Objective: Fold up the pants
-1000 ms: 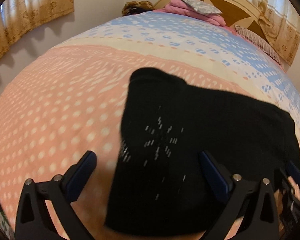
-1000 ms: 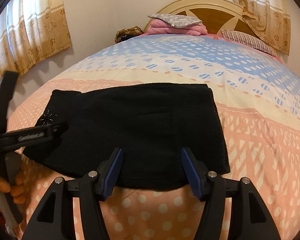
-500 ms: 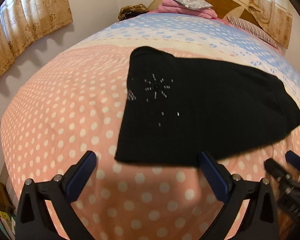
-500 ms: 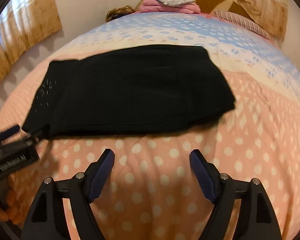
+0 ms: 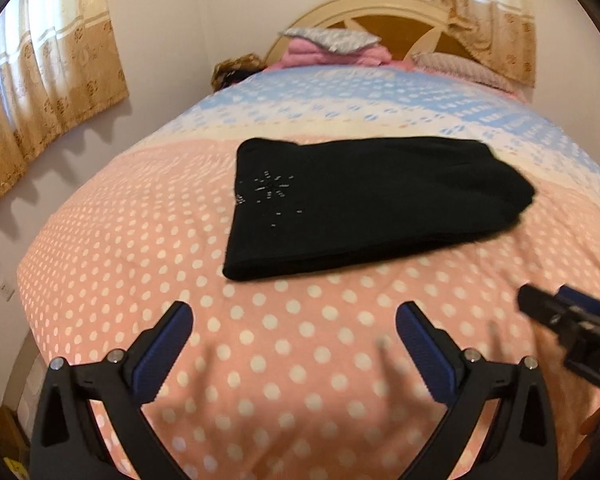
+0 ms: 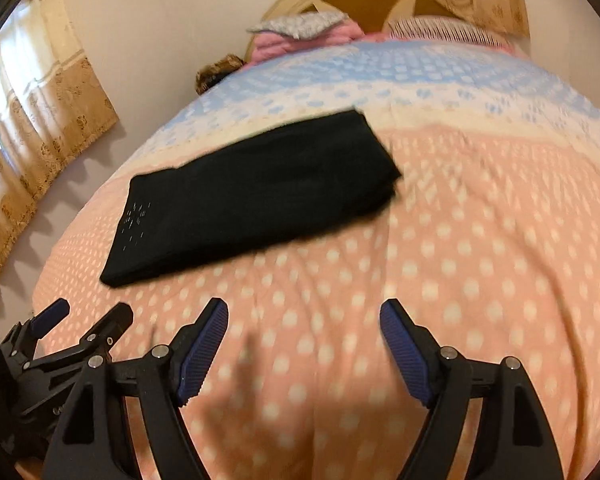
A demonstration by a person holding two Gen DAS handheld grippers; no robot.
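The black pants (image 5: 364, 204) lie folded into a flat rectangle on the bed, with a small sparkly pattern near their left end; they also show in the right wrist view (image 6: 252, 200). My left gripper (image 5: 294, 328) is open and empty, held above the bedspread short of the pants' near edge. My right gripper (image 6: 302, 326) is open and empty, also short of the pants. The right gripper shows at the right edge of the left wrist view (image 5: 568, 320), and the left gripper shows at the lower left of the right wrist view (image 6: 84, 316).
The bed has a pink, cream and blue dotted bedspread (image 5: 300, 360). Pillows and folded pink bedding (image 5: 332, 46) lie against the wooden headboard (image 5: 380, 8). Curtains (image 5: 40, 80) hang on the left wall; the bed's left edge drops off beside it.
Both grippers have pulled back from over the pants toward the foot of the bed. The pants lie flat and untouched, farther from both grippers now.
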